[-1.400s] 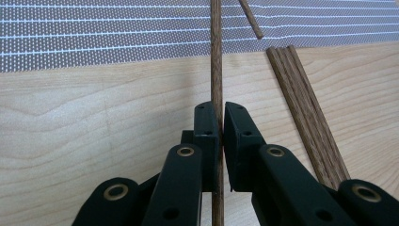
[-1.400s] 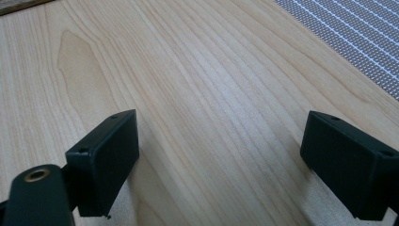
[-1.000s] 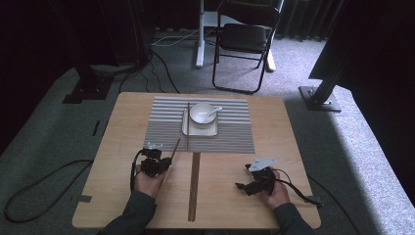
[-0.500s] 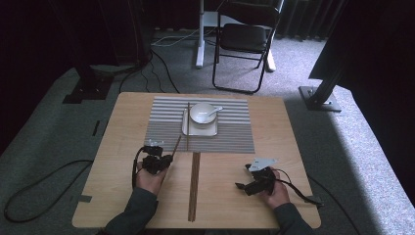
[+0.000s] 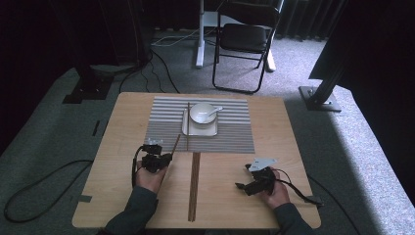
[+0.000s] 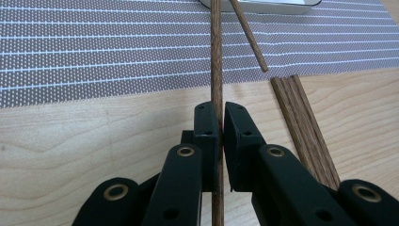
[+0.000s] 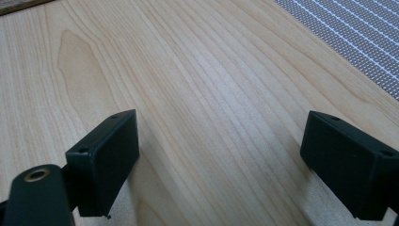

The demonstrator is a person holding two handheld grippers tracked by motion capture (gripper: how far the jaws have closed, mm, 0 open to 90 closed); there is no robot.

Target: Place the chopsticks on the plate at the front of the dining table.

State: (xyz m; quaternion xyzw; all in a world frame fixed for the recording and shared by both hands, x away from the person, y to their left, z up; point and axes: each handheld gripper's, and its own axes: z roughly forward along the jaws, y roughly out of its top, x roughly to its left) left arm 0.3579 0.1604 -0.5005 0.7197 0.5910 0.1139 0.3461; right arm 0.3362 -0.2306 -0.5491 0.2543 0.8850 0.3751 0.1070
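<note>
Closest to me, my right gripper [image 5: 241,186] sits low over the bare wood of the table [image 5: 293,147], near the front right corner. In the right gripper view its jaws stand wide apart with nothing but wood grain between them, so it is released; the edge of the striped placemat [image 7: 357,33] cuts across the top right of that view.

A little farther in, on the left, my left gripper [image 5: 164,155] is clenched on a single chopstick [image 6: 216,70]. In the left gripper view the two jaws press the stick from either side, and it runs straight up between them and out over the placemat toward the white tray [image 6: 263,5]. From above, the held chopstick [image 5: 175,144] slants up and to the right, its far tip reaching the near edge of the mat.

Just beside the left gripper, to its right, a bundle of chopsticks [image 5: 194,186] lies on the wood down the middle of the table, pointing away from me.

Farther off, a second loose chopstick [image 6: 248,35] lies slanted on the placemat [image 5: 166,122]. Beyond it the tray [image 5: 188,129] rests on the mat and carries a white bowl [image 5: 201,112] with a spoon [image 5: 215,110] in it.
</note>
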